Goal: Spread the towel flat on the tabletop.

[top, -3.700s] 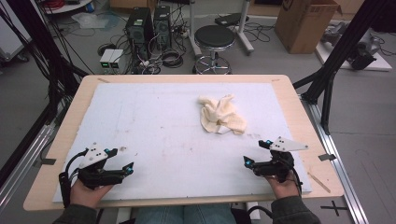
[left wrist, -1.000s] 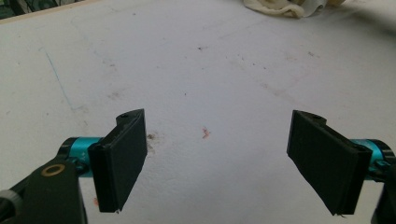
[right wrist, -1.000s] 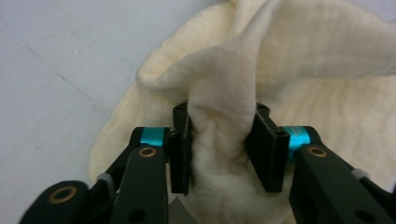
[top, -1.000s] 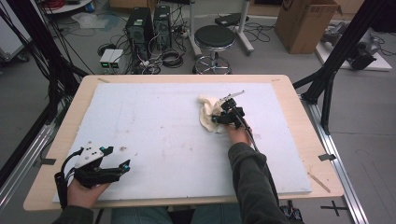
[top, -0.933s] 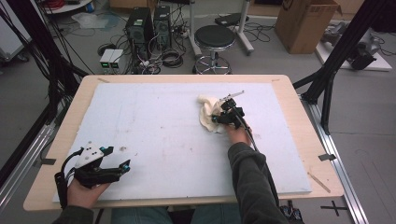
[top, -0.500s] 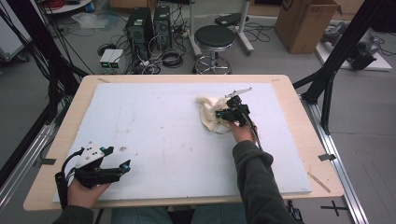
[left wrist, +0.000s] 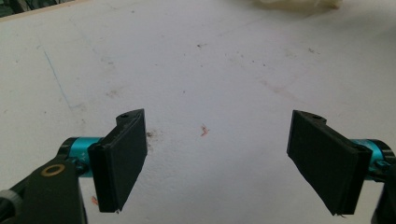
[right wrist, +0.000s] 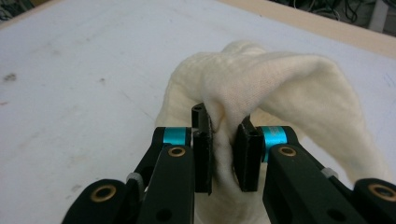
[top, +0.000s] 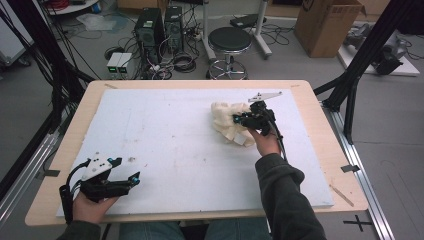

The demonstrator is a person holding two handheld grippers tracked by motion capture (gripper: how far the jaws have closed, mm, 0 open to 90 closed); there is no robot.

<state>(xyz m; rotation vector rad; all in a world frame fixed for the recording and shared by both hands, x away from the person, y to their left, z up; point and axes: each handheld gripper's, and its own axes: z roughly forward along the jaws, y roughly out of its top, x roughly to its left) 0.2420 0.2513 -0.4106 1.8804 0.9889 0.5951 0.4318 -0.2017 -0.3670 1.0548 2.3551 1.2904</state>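
Note:
A crumpled cream cloth (top: 226, 124) lies right of centre on the white foam board (top: 165, 135). My right gripper (top: 239, 120) is shut on a fold of it; its jaws have just been closing with the cloth between them. In the right gripper view the black pads (right wrist: 202, 149) pinch the fold of the cloth (right wrist: 261, 84), which rises off the board and drapes over the jaws of the right gripper (right wrist: 224, 144). My left gripper (top: 127, 169) rests at the near left, open. Its jaws stand wide with nothing between them in the left gripper view (left wrist: 219, 154), where the cloth's edge (left wrist: 299, 3) shows far off.
The foam board lies on a wooden table (top: 325, 150). Beyond the far edge the floor holds a black stool (top: 229, 42), computer towers (top: 160, 25) with cables, and a cardboard box (top: 325, 22). Black frame struts (top: 360, 65) rise on both sides.
My right gripper came from the near right to the cloth, closed on a fold, and has lifted it slightly up and to the right. The left gripper has stayed put.

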